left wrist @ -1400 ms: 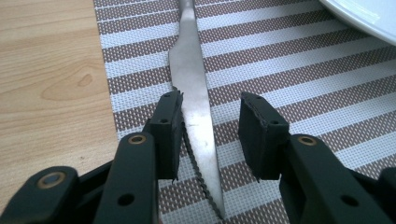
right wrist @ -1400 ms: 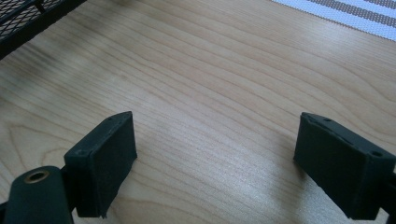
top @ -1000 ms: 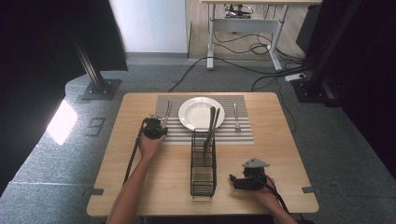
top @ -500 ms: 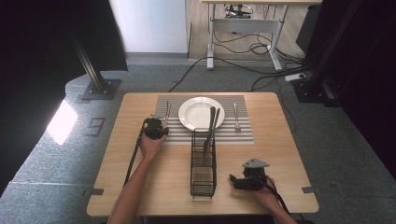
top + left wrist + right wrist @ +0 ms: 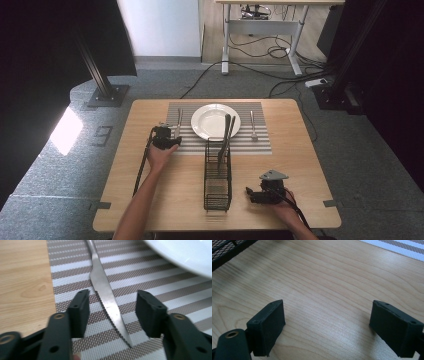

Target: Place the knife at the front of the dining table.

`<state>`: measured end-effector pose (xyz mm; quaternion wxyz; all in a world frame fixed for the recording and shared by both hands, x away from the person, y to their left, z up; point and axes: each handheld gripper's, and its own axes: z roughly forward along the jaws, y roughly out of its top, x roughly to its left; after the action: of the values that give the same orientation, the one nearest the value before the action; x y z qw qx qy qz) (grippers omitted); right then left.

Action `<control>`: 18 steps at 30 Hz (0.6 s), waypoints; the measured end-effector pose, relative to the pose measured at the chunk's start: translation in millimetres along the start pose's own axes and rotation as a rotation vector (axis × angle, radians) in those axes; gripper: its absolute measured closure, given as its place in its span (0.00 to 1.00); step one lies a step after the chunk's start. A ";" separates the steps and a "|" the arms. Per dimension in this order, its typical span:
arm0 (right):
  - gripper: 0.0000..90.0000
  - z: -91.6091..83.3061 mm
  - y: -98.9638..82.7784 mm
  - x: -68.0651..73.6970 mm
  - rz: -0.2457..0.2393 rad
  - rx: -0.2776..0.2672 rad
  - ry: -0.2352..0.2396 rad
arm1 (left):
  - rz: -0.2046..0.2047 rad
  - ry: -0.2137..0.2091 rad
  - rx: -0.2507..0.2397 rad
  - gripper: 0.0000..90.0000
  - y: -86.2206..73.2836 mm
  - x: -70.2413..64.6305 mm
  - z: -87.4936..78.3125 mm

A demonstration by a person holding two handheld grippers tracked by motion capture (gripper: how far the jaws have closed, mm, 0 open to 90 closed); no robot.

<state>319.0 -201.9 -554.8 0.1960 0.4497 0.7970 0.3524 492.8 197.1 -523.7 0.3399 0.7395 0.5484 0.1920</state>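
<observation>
Left tool (image 5: 112, 303) straddles knife (image 5: 107, 297) — spread wide — near placemat (image 5: 160, 290) edge

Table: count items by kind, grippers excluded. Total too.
Placemat: 1
Plate: 1
Knife: 1
Fork: 1
Wire rack: 1
Utensils standing in the rack: 2, kind unclear
Total: 7

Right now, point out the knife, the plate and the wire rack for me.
knife (image 5: 106, 298), left gripper view, middle of the blade.
plate (image 5: 215, 121), high view, centre of its white bowl.
wire rack (image 5: 217, 187), high view, its near mesh end.
</observation>
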 end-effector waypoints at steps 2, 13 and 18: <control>0.14 0.0 0.0 0.0 0.000 0.000 0.000 | -0.015 -0.027 -0.033 0.41 0.4 1.2 -10.9; 0.14 0.4 0.2 -0.9 -0.002 0.001 0.005 | 0.038 -0.125 -0.115 0.35 -16.2 -8.0 -72.6; 0.13 0.6 0.5 -1.2 -0.002 0.002 0.008 | 0.057 -0.144 -0.131 0.34 -24.6 -12.1 -89.3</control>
<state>320.3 -202.5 -554.9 0.1926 0.4475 0.7987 0.3532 413.4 216.0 -478.1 0.4203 0.7429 0.4877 0.1834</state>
